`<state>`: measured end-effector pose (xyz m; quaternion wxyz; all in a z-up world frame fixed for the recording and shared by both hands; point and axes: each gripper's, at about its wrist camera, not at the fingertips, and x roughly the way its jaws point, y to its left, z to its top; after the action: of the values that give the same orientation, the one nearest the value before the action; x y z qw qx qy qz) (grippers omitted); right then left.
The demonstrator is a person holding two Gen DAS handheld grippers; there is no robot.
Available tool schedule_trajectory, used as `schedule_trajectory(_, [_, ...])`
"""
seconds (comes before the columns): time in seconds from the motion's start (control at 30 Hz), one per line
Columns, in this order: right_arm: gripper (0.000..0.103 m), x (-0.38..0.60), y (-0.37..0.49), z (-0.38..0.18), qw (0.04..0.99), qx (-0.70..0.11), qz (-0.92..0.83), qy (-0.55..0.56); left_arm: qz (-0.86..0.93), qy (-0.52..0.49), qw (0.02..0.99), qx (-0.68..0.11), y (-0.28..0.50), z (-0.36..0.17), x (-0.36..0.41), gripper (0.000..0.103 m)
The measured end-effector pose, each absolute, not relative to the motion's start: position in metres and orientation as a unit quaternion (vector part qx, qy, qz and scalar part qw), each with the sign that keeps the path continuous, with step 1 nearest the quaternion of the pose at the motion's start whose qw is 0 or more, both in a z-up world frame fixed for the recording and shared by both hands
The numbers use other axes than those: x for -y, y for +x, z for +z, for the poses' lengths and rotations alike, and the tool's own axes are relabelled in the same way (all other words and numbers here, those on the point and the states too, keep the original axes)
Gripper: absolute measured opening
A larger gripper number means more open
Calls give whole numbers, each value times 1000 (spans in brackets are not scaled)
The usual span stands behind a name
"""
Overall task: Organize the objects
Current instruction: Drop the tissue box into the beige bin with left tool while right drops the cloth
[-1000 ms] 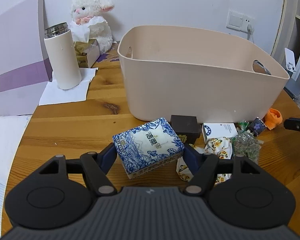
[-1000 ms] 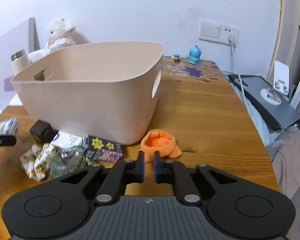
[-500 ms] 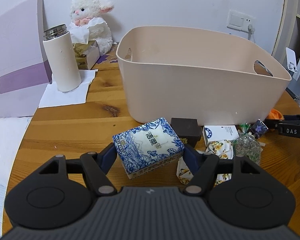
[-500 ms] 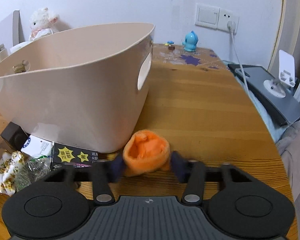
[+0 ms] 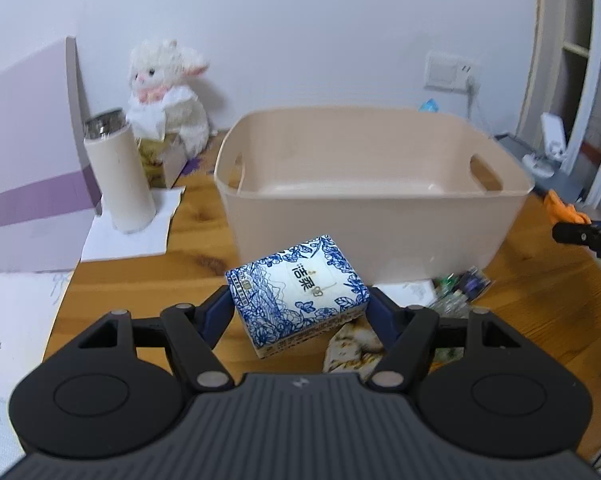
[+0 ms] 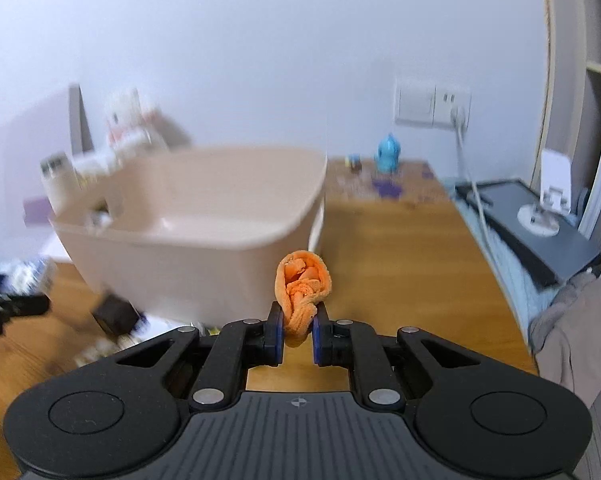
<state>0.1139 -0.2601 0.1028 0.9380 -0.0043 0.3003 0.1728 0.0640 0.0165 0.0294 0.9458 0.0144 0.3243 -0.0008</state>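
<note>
My left gripper [image 5: 299, 307] is shut on a blue-and-white tissue pack [image 5: 298, 293] and holds it lifted above the wooden table, in front of the beige plastic basket [image 5: 374, 216]. My right gripper [image 6: 297, 330] is shut on a crumpled orange cloth [image 6: 303, 290], raised above the table beside the basket's right end [image 6: 204, 256]. The orange cloth also shows at the far right of the left wrist view [image 5: 560, 209]. Small packets [image 5: 456, 292] and a floral pouch [image 5: 354, 346] lie on the table below the tissue pack.
A cream thermos [image 5: 118, 170] stands on a white napkin at the left, with a white plush lamb [image 5: 166, 92] behind it. A purple-and-white board [image 5: 28, 168] leans at the far left. A blue figurine [image 6: 388, 158] and a grey device [image 6: 540, 224] are at the right.
My left gripper has lifted the tissue pack off the table. My right gripper has closed on the orange cloth and raised it to about the height of the basket's rim.
</note>
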Motion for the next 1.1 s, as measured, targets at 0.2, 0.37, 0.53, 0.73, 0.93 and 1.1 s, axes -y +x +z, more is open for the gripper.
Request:
schedule_trajectory(0.2, [12,261,117,145,949,-254,188,11,-10,24,959,-282,66,63,-8,73])
schedule_trajectory(0.37, [12,245,135,161,952,-232,199,-1,-1,38,966,-256,89,81,0,73])
schedule_trajectory(0.53, [12,222,152,166,952,-224,209,-15,17,42,966,-254,128,86,6,73])
schedule_trajectory(0.73, [12,193,178,156,948,-242,205,-39,26,19,954,-298,174,67,9,73])
schedule_trajectory(0.93, [13,177,206,135,936,-290,195,-48,30,7,938,-344,205,43,9,73])
schedule_trajectory(1.1, [15,168,218,113,924,-328,185,-64,22,16,928,-373,215,23,10,73])
